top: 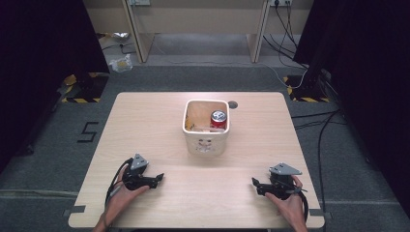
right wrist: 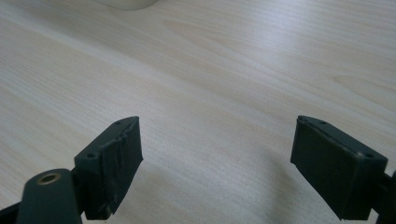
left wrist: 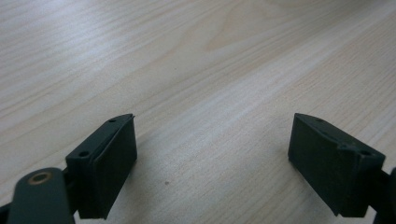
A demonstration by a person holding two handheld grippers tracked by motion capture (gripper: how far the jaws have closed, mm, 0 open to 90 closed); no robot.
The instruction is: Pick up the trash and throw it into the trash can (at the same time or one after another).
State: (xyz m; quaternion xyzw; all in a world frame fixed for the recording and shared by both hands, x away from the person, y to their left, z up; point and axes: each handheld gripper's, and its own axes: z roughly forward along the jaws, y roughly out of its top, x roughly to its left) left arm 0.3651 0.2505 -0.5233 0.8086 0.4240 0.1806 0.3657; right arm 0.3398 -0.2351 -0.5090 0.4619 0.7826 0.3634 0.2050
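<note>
On the pale wood-grain table (top: 145, 125), toward its far middle, stands a cream-coloured square plastic bin (top: 206, 141) with rounded corners and a faint printed face-like motif on its near wall; the marks are too small to read as writing. Inside the bin, against its right side, a red drink can with a silver top (top: 218, 119) stands upright, and some light-coloured scraps lie beside it at the bottom, too blurred to identify. No brand lettering on the can can be made out. Just beyond the bin's far right corner a small round dark grommet hole (top: 233, 104) sits in the tabletop.

Near the front edge, the black left gripper (top: 159, 178) rests low over the table in the person's left hand (top: 121, 198), its jaws spread wide and pointing toward the table's middle, with nothing between them. In the left gripper view bare wood lies between the two black pads (left wrist: 114, 163). The black right gripper (top: 255, 183), held in the right hand (top: 290, 205), lies opposite, well apart from the left one, its jaws likewise wide apart and empty. In the right gripper view the bin's rounded base edge shows at the top. Both grippers are well short of the bin.

On the grey floor left of the table a black taped mark shaped like a "5" (top: 88, 131) can be read
</note>
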